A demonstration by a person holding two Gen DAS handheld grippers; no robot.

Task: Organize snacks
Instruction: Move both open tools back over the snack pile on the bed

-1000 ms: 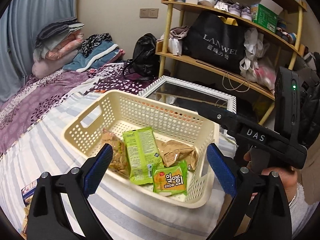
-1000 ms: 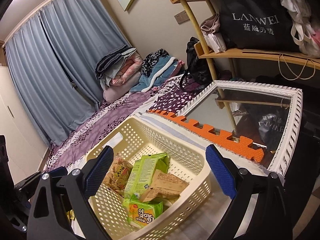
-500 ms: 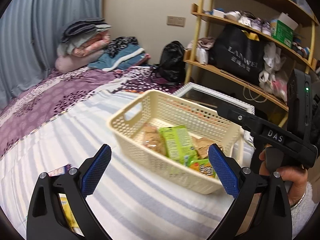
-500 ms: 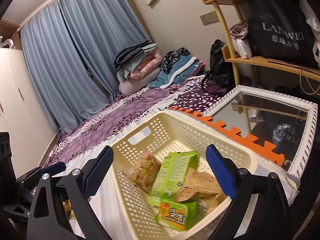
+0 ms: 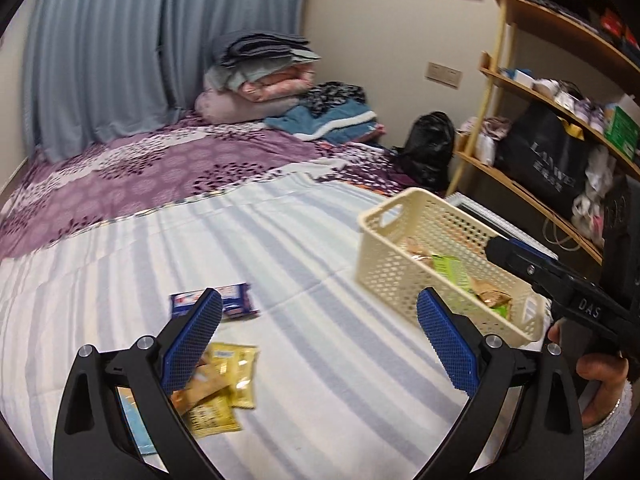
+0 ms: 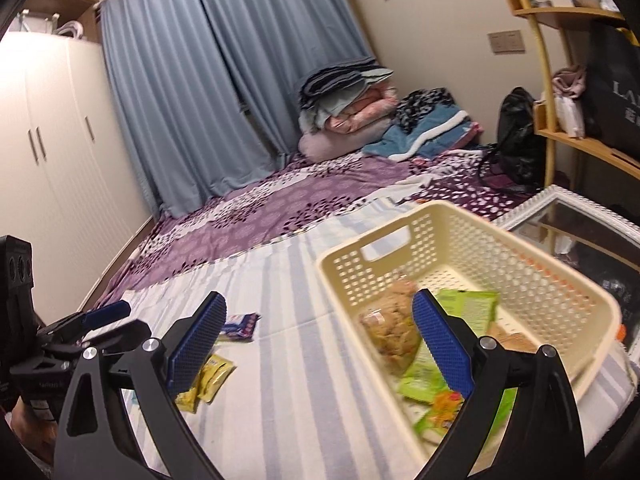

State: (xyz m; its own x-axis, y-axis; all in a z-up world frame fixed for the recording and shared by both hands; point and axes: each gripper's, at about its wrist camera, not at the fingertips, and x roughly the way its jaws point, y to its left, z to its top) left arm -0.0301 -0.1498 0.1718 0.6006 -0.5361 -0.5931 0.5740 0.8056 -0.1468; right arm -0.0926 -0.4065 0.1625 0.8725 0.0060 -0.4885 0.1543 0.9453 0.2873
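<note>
Yellow packets (image 5: 218, 394) and blue packet (image 5: 232, 300) lie near basket (image 5: 384, 268) (bedspread between).

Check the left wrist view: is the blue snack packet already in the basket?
No, the blue snack packet lies flat on the striped sheet, well apart from the cream basket.

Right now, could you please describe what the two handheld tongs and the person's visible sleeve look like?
Both tongs are black plastic with two splayed, hollowed arms joined by silver screws, each arm tipped with a blue cross-hatched pad. The left tongs and right tongs look alike. Seen from the left camera, the right unit's black body carries white "DAS" lettering. The hand holding it wears a fuzzy white sleeve and a thin bracelet.
</note>
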